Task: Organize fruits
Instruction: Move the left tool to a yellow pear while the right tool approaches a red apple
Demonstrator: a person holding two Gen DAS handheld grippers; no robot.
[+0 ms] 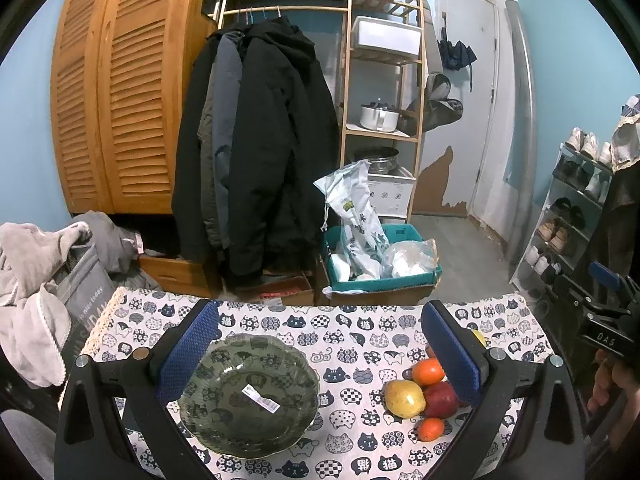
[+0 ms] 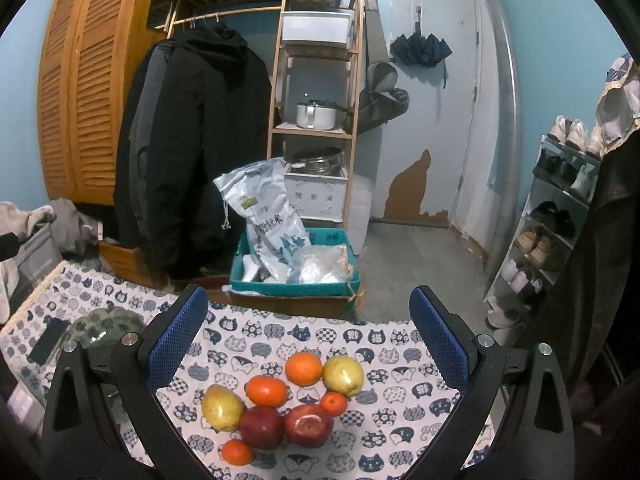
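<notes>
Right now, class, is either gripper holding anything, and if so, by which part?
Nothing is held. The left gripper is open above the glass bowl; the right gripper is open over the fruits.

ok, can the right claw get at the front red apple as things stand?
Probably yes. The right claw is open, and the red apple lies between its fingers, top bare; a small orange touching it may crowd the grip.

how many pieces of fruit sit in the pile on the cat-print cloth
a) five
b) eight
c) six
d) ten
b) The right wrist view shows two yellow fruits, two red apples and four oranges clustered on the cloth, eight in all; none is in the glass bowl.
</notes>
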